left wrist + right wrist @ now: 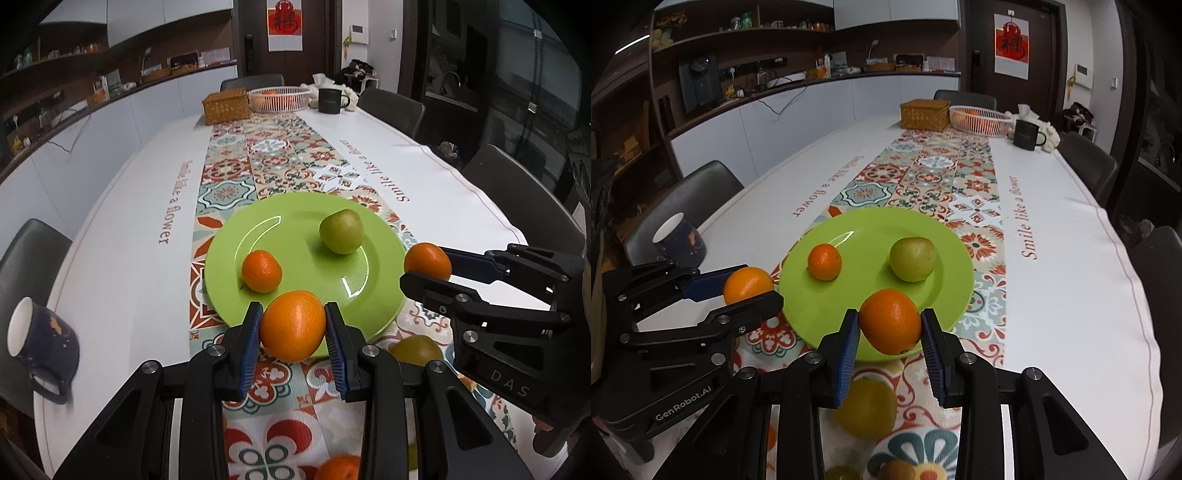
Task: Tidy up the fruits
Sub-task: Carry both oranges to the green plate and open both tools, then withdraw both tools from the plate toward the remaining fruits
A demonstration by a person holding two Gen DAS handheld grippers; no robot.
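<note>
In the left wrist view my left gripper (293, 314) is shut on an orange (293, 326), held over the near rim of a green plate (306, 221). To its right my right gripper (424, 267) is shut on a smaller orange (427, 260) at the plate's right edge. On the plate lie a small orange (261, 270) and a green fruit (340, 236). In the right wrist view my right gripper (889, 317) grips its orange (890, 323) above the plate (871, 229). There the left gripper (757, 284) holds its orange (746, 282) at the plate's left rim.
Loose fruit lies on the patterned runner under the grippers: a green one (868, 406) and an orange (338, 467). A dark blue mug (40, 343) stands near the left table edge. A wicker box (226, 105), white basket (279, 98) and black mug (330, 100) stand at the far end. Chairs surround the table.
</note>
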